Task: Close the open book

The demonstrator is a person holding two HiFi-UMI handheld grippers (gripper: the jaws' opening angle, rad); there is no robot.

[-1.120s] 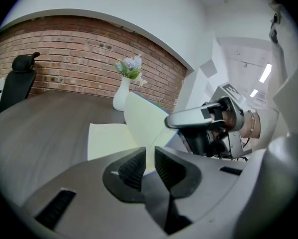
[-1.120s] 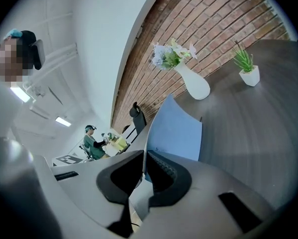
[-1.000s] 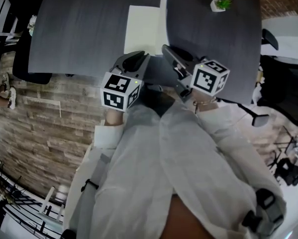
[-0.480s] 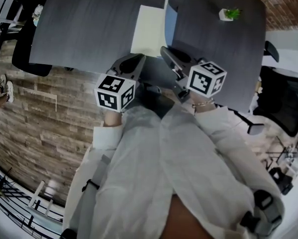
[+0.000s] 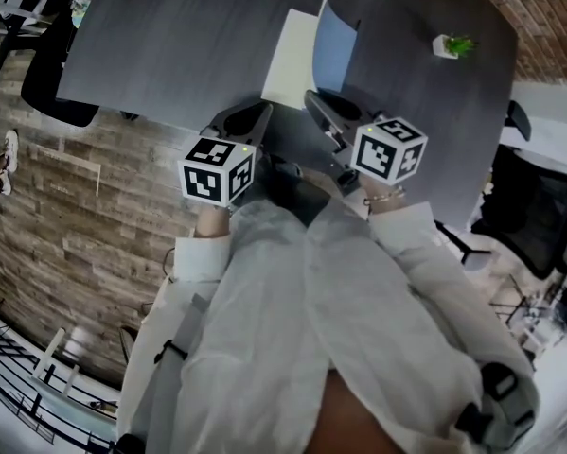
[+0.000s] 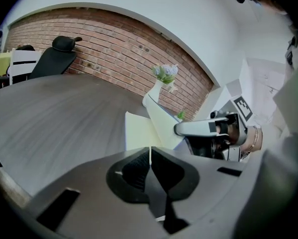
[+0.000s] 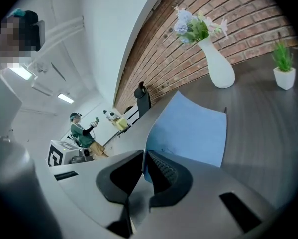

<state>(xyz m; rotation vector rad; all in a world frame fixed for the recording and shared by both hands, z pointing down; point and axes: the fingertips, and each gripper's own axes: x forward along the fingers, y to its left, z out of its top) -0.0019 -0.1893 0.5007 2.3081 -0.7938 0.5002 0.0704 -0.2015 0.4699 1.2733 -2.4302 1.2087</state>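
Plainly, the open book (image 5: 288,64) lies upper centre in the head view on the dark table (image 5: 169,45). The right gripper (image 7: 145,156) pinches its raised blue cover (image 7: 188,128); the left gripper (image 6: 149,152) is closed, a cream sliver between, perhaps a page.

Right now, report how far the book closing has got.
Done: the blue cover stands raised off the cream page. In hand: the right gripper is shut on the cover's edge; the left gripper is shut near that page. Left: fold the cover down flat.
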